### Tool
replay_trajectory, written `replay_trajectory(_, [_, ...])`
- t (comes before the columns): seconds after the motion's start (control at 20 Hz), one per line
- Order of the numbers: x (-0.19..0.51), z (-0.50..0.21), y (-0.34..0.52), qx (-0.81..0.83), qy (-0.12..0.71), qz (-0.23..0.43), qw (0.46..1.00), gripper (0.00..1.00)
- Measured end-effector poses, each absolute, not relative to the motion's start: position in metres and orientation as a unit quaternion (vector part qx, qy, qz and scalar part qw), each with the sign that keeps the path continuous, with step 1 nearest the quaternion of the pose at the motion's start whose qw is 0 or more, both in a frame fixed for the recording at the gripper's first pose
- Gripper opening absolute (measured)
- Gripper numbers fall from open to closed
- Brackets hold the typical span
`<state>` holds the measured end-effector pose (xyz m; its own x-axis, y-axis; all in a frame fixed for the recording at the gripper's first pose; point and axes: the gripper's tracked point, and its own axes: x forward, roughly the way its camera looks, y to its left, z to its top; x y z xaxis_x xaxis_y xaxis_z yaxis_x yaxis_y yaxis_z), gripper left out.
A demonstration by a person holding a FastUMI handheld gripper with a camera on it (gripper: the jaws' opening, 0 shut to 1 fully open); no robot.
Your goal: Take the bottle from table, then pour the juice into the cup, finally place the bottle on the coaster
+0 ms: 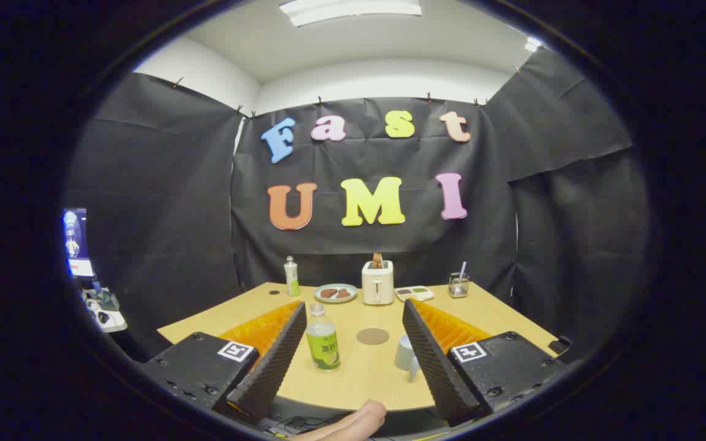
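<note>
We have the gripper (353, 355) held back from the near edge of the table (500, 318), its two fingers spread wide with nothing between the pads, so the step in hand is the first one: reaching for the bottle (322, 339). It stands upright on the table ahead of us, close to the inner face of the left finger (276, 358) and well off the midline between the fingers. Beyond it and toward the middle lies the round brown coaster (372, 335), and the pale cup (406, 353) sits just beside the right finger (436, 355), partly hidden by it. To do this well, we judge we should shift the gripper left before going forward, so the bottle comes in centred between the pads and the left finger does not knock it over. We would aim for the labelled body below the neck, where the sides look straight, and close only when both pads are level with it. The cup is near enough to the right finger that a careless push forward could nudge it, so we want a straight approach. At the far side stand a second bottle (292, 277), a plate (335, 293), a toaster (377, 283) and a small glass (458, 285), all well apart from our path. A fingertip (362, 419) shows below the table edge.
</note>
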<state>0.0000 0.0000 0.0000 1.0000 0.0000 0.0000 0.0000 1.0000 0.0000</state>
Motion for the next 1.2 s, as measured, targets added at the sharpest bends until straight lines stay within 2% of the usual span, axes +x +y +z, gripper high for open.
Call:
replay_trajectory(0.7, [0.009, -0.015, 0.001, 0.002, 0.011, -0.008, 1.000, 1.00])
replay_trajectory(1.2, [0.048, -0.060, 0.013, 0.011, 0.036, -0.004, 0.999, 1.00])
